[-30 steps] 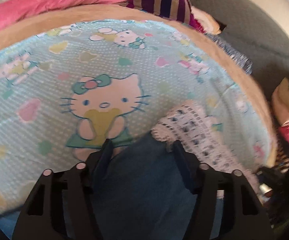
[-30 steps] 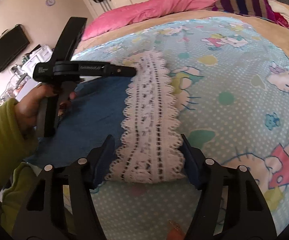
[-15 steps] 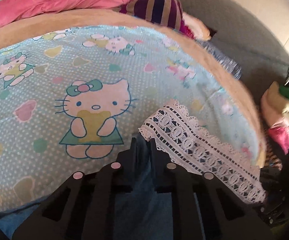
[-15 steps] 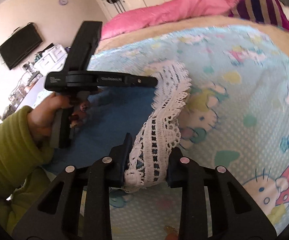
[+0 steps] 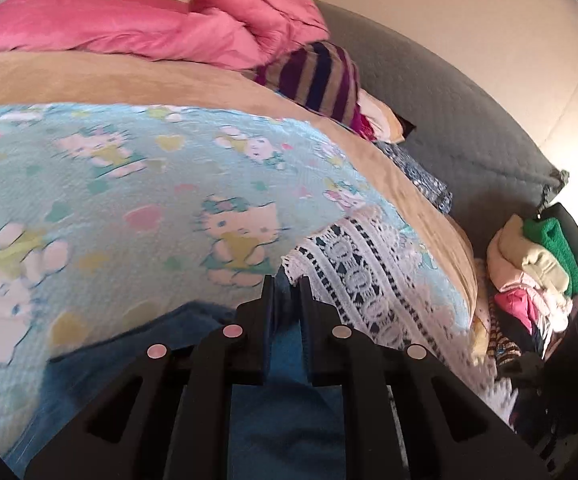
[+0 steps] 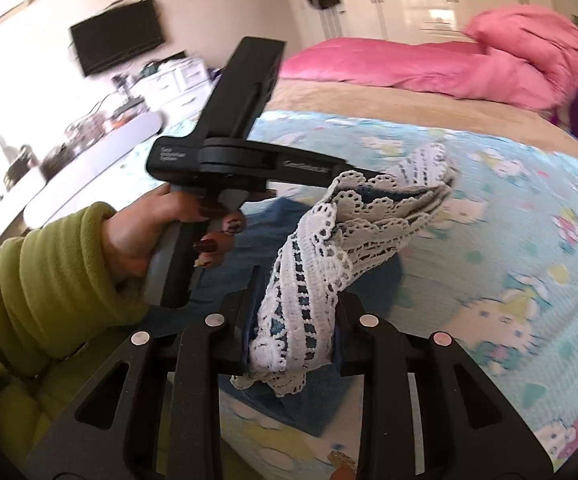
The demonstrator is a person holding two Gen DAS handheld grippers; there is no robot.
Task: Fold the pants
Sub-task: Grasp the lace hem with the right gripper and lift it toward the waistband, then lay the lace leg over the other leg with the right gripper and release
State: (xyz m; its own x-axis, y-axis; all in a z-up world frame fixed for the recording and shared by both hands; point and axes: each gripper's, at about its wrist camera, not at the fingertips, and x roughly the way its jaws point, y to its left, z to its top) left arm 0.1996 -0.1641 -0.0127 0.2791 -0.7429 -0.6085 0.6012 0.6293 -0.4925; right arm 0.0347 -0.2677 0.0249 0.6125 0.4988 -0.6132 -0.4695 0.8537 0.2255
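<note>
Both ends of the lace hem (image 6: 329,248) of the blue pants (image 5: 285,420) are pinched: the right gripper (image 6: 293,320) at lower centre of its frame is closed on the bunched lace, the left gripper (image 5: 287,292) nearly shut on blue cloth beside it. The pants lie on the cartoon-cat blanket (image 5: 129,184), hem raised. Judging by this, the fold is barely begun; carrying the hem over and smoothing remain.

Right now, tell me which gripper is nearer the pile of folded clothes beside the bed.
Right. The pile of clothes lies off the bed's right side; the right gripper grips the lace hem on that side, the left gripper further left.
</note>
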